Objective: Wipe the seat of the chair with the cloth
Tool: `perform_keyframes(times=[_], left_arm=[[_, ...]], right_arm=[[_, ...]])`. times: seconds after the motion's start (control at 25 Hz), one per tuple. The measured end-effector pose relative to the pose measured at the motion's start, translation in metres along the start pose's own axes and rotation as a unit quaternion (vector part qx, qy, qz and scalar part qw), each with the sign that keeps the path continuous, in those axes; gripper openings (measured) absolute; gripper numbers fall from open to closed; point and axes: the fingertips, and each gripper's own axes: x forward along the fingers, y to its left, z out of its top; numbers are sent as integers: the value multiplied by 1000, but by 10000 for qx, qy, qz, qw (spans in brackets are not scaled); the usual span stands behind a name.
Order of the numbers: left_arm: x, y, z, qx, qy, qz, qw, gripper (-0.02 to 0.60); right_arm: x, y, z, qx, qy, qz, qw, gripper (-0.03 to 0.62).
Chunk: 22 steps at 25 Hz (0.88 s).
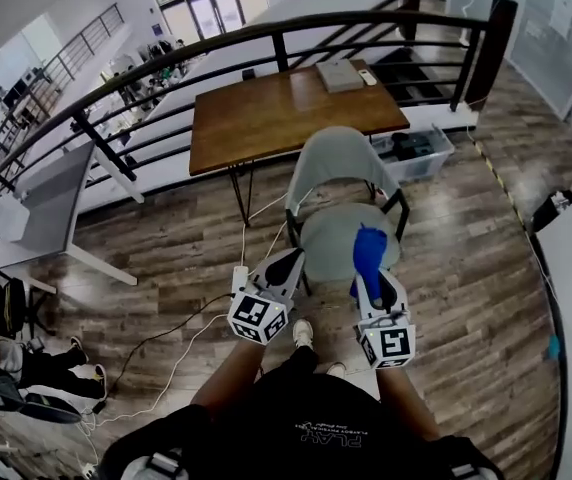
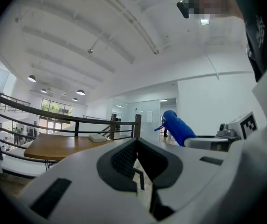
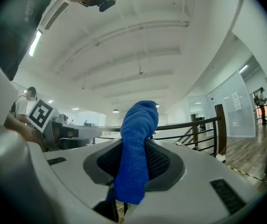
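Observation:
A grey chair [image 1: 351, 230] with a rounded seat and curved back stands just beyond both grippers in the head view. My right gripper [image 1: 370, 265] is shut on a blue cloth [image 1: 368, 248], which sticks up out of the jaws over the seat's near edge. In the right gripper view the cloth [image 3: 136, 148] hangs bunched between the jaws. My left gripper [image 1: 284, 265] is held beside the chair's left front, jaws together with nothing in them. The left gripper view points upward, showing the left gripper [image 2: 138, 160] and the cloth [image 2: 177, 127] to the right.
A brown wooden table [image 1: 286, 111] stands behind the chair, with a flat grey device [image 1: 339, 75] on it. A dark railing [image 1: 266, 43] runs behind it. A storage box [image 1: 416, 148] sits right of the chair, cables [image 1: 181, 343] trail over the wooden floor, and a white desk [image 1: 51, 208] stands at left.

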Motion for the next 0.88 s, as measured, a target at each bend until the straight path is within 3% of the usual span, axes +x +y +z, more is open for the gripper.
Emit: perform_keyframes(times=[0.2, 0.36, 0.88], left_arm=[[26, 50, 5, -242, -127, 207, 9994, 6], [54, 77, 18, -419, -292, 93, 9987, 6], [98, 138, 18, -491, -218, -312, 9981, 6]], right_arm=[[46, -12, -1, 26, 16, -25, 10000, 107], [92, -17, -6, 90, 34, 27, 10000, 108], [200, -13, -10, -42, 235, -12, 9997, 107]])
